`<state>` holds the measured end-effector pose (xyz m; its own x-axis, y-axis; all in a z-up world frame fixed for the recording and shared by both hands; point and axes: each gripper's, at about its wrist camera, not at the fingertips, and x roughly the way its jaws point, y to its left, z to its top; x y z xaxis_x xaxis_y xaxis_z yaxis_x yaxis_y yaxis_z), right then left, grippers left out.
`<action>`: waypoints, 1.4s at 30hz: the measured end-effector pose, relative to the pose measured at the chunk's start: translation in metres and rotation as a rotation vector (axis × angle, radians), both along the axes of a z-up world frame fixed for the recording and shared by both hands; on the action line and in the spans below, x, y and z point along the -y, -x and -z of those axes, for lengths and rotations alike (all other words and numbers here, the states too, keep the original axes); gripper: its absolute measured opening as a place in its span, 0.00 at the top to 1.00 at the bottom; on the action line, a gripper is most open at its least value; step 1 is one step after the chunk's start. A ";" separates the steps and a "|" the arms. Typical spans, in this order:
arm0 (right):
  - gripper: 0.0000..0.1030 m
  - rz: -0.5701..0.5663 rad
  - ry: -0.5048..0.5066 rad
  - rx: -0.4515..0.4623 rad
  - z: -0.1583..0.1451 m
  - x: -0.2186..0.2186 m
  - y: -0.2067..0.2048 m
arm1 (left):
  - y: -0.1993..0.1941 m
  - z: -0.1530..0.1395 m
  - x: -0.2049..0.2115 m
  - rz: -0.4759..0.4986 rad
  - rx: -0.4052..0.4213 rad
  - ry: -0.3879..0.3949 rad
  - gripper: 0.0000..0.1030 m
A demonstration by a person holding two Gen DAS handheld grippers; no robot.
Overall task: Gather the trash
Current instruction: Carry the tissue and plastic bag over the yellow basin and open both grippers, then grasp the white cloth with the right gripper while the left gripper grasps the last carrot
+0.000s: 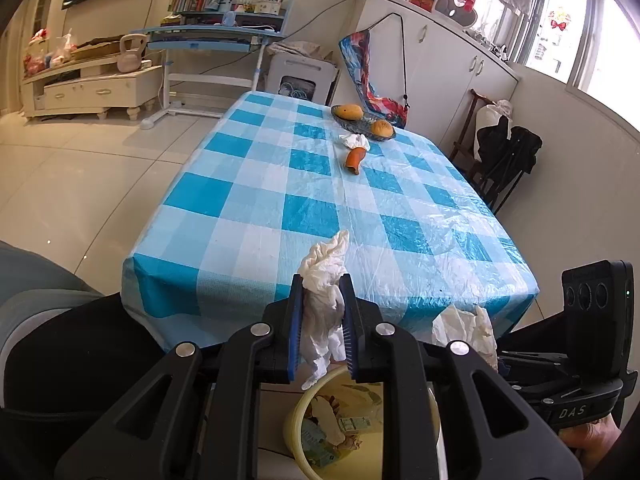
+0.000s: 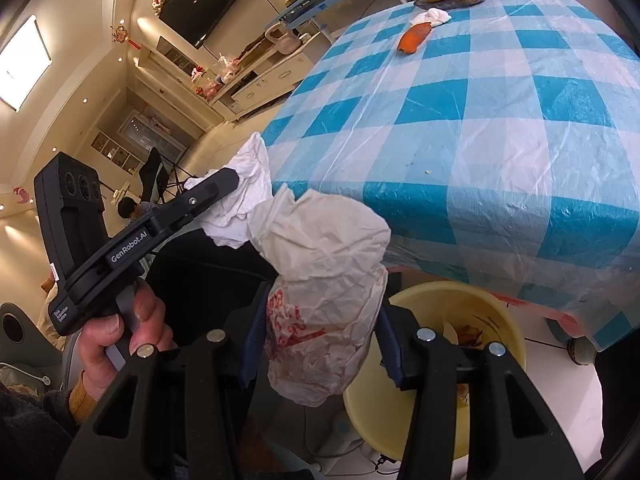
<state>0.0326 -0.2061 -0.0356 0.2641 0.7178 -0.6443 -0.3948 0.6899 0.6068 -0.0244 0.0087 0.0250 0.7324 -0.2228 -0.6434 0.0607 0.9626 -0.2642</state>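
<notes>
Clamping a crumpled white tissue (image 1: 322,312) between its 2 blue pads, the left claw (image 1: 322,328) hangs just off the near edge of the worktop (image 1: 280,184), directly above the yellow bin (image 1: 294,424) on the floor. The tissue sticks up past the fingertips and trails down toward the bin's mouth. From the right wrist view, the same tissue (image 2: 244,200) shows beyond the left claw's black finger, gripped by a hand (image 2: 120,332).

The right claw (image 2: 320,336) is clamped on a larger wad of crumpled paper with red print (image 2: 324,280), its pads pressing the wad's sides. This wad sits just beside the bin (image 2: 504,320), left of its rim in the right wrist view, and close to the tissue. In the left wrist view the wad (image 1: 466,332) appears right of the bin.

Inside the bin lie paper scraps and wrappers. Far across the worktop from the bin, an orange peel (image 1: 355,159) lies touching another white tissue (image 1: 354,141), just before a dish (image 1: 362,125) holding 2 mangoes.
</notes>
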 end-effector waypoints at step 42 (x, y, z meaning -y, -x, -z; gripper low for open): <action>0.23 0.192 0.275 0.204 -0.036 -0.017 -0.268 | -0.172 -0.001 0.037 -0.019 -0.074 0.040 0.46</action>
<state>0.3005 -0.1888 0.0001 0.5197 0.4506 -0.7259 -0.3360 0.8890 0.3113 0.1474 -0.0284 0.0262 0.6873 -0.2356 -0.6871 0.0211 0.9520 -0.3053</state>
